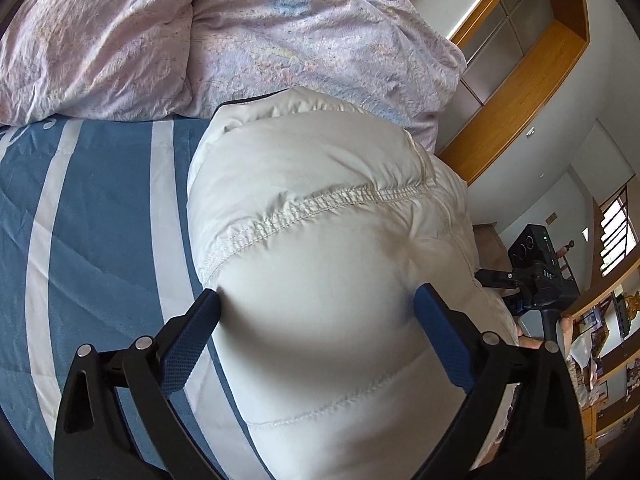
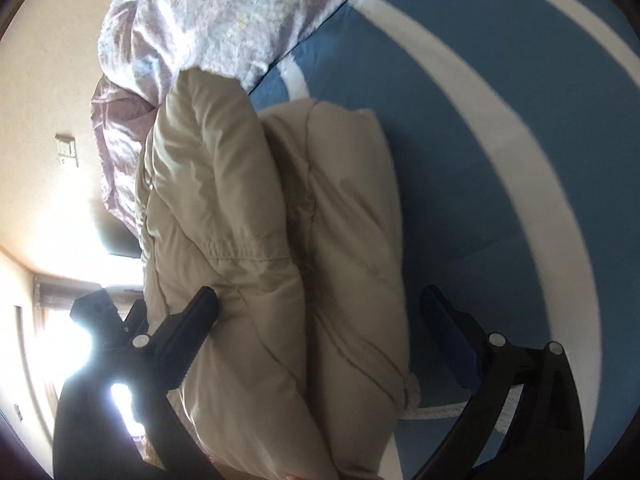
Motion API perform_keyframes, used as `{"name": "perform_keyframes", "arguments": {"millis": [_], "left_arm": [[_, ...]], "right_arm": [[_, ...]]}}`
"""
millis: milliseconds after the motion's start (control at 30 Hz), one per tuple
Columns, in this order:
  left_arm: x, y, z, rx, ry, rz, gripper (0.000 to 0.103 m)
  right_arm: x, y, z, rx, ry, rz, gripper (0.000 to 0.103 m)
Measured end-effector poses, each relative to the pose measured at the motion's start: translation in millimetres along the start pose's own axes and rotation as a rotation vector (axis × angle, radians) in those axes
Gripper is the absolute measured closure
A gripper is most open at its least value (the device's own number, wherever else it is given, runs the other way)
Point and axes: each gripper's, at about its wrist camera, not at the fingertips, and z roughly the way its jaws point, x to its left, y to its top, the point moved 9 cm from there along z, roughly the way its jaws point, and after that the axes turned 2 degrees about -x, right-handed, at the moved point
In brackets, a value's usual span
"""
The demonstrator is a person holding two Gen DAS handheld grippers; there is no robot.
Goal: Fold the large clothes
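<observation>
A puffy cream-white quilted jacket (image 1: 320, 216) lies folded into a thick bundle on the blue bed cover with white stripes (image 1: 100, 208). My left gripper (image 1: 316, 300) stands open, its blue-padded fingers (image 1: 188, 344) wide on either side of the bulging bundle. In the right wrist view the same jacket (image 2: 248, 208) looks beige and stacked in two rolls. My right gripper (image 2: 318, 298) is open too: one finger rests against the bundle, while the other stands apart over the bed cover (image 2: 500, 160). A white cord (image 2: 436, 414) trails from the jacket's near end.
A crumpled pale pink duvet (image 1: 240, 40) is heaped behind the jacket, touching its far end. A wooden wardrobe (image 1: 520, 92) and shelves (image 1: 600, 340) stand past the bed's edge. The right-hand device (image 1: 536, 276) shows beside the bundle, the left-hand device (image 2: 96, 308) against a bright window.
</observation>
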Motion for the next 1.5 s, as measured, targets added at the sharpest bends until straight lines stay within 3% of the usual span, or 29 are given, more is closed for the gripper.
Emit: {"name": "perform_keyframes", "arguments": {"millis": [367,567,833,1100,1200,1333,1500], "left_arm": [[-1.7,1.3,9.1,0.001,0.033,0.038,0.001],[-1.3,0.8,10.9,0.0,0.044,0.055,0.001],[-3.3,1.1,15.6,-0.007,0.071,0.059,0.001],[1.9,1.8,15.4,-0.018,0.03,0.015,0.001],[1.0,2.8,13.0,-0.037,0.013,-0.006,0.006],[0.8,6.2,-0.6,-0.064,-0.015,-0.028,0.024],[3.2,19.3,-20.7,-0.1,-0.035,-0.028,0.034]], "right_arm": [[9.9,-0.5,25.7,0.081,0.048,-0.02,0.002],[10.7,5.0,23.4,0.056,0.005,-0.076,0.002],[21.6,3.7,38.9,0.109,0.075,-0.102,0.002],[37.0,1.9,48.4,0.093,0.134,-0.139,0.002],[44.7,-3.0,46.4,0.067,0.142,-0.166,0.015],[58.3,-9.7,34.5,0.014,0.173,-0.2,0.033],[85.6,-10.0,31.7,-0.017,0.207,-0.235,0.045]]}}
